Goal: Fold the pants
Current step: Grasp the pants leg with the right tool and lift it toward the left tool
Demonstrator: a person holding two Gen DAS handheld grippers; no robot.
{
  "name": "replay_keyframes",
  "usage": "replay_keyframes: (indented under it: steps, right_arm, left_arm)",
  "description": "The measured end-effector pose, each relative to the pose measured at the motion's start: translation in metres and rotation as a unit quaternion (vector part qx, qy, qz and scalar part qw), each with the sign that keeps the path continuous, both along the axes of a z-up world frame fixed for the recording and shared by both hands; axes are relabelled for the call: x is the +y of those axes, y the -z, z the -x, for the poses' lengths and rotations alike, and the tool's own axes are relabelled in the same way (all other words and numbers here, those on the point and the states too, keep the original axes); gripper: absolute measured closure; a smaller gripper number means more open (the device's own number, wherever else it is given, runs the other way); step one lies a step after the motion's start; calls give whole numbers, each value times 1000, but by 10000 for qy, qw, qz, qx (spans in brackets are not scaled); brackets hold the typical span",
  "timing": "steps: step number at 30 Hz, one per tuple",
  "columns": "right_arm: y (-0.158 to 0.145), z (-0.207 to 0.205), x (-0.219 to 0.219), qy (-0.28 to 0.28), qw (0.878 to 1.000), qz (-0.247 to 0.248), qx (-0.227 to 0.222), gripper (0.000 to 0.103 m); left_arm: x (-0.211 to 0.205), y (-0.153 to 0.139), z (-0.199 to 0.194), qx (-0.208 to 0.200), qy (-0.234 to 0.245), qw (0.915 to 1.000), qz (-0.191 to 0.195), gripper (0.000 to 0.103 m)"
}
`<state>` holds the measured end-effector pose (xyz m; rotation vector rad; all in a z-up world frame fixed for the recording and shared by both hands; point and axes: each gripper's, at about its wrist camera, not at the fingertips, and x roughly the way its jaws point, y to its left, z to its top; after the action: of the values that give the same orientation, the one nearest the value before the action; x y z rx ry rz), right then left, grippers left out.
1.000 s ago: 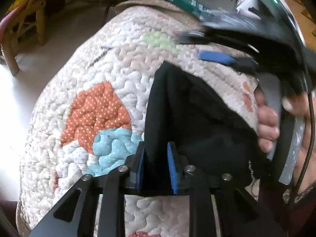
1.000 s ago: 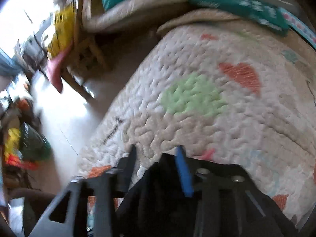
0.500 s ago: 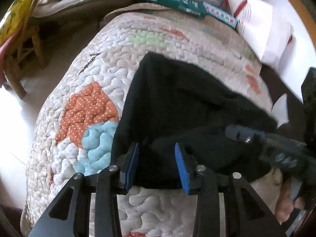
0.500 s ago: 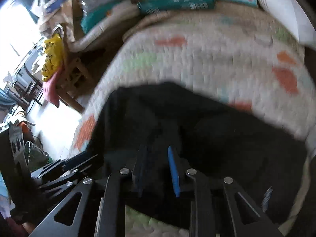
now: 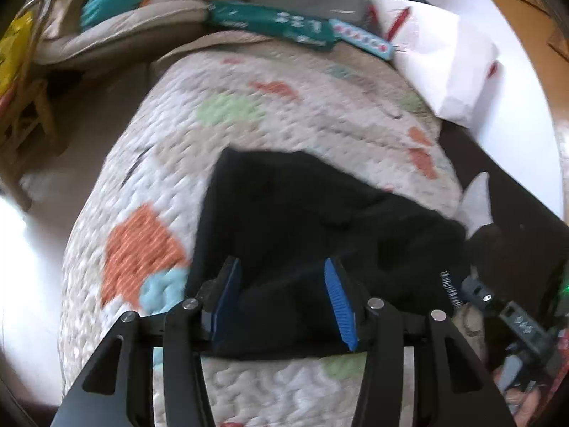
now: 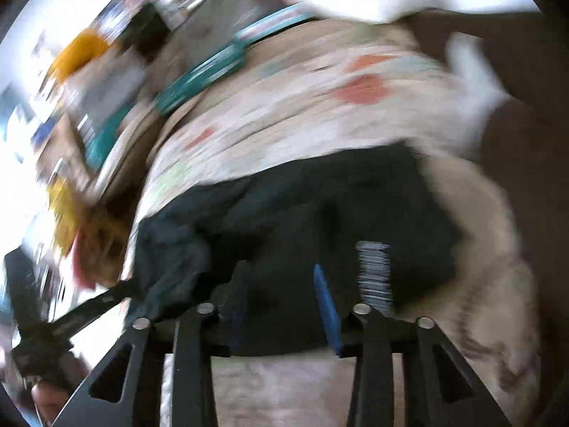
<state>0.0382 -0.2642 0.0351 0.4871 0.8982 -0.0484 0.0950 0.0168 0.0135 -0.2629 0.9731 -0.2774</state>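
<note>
Black pants (image 5: pixel 302 206) lie folded on a patchwork quilt (image 5: pixel 249 114). In the left wrist view my left gripper (image 5: pixel 281 267) sits at their near edge. Its jaws are opening, and the cloth lies loose between the blue pads (image 5: pixel 338 306). My right gripper shows at the lower right (image 5: pixel 498 306), held by a hand. The right wrist view is blurred. There the right gripper (image 6: pixel 281 267) hangs over the pants (image 6: pixel 320 206) with its jaws opening, cloth between them but not pinched. The left gripper (image 6: pixel 71 320) is at the far left.
A long teal box (image 5: pixel 274 25) and a white paper bag (image 5: pixel 444 64) lie at the quilt's far end. A wooden chair (image 5: pixel 25 114) stands on the floor to the left. A white cloth scrap (image 5: pixel 476 199) lies by the pants' right side.
The left jaws have spread from a pinch on the pants' edge. The right gripper swept from the far side down to the lower right, rolling as it went, and the pants now lie flatter.
</note>
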Motion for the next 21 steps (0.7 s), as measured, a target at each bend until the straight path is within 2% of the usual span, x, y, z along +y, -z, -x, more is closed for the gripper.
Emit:
replay_keyframes:
  steps: [4, 7, 12, 14, 17, 21]
  right_arm:
    - [11, 19, -44, 1093, 9929, -453, 85, 54]
    - [19, 22, -53, 1366, 9895, -466, 98, 54]
    - [34, 17, -54, 1414, 9883, -500, 284, 48]
    - [41, 18, -56, 1439, 9874, -575, 309, 48]
    - [44, 14, -61, 1425, 9879, -589, 177, 48]
    - [50, 9, -63, 1536, 9855, -715, -9, 48]
  left_arm:
    - [-42, -21, -19, -64, 672, 9977, -48, 50]
    - [-92, -26, -38, 13, 1405, 9897, -257, 50]
    - [-176, -15, -62, 178, 2397, 9700, -359, 46]
    - [-212, -5, -70, 212, 2793, 9584, -540, 46]
    - [-250, 8, -81, 331, 3169, 9463, -553, 46]
    - [-291, 24, -100, 467, 3469, 9352, -530, 43]
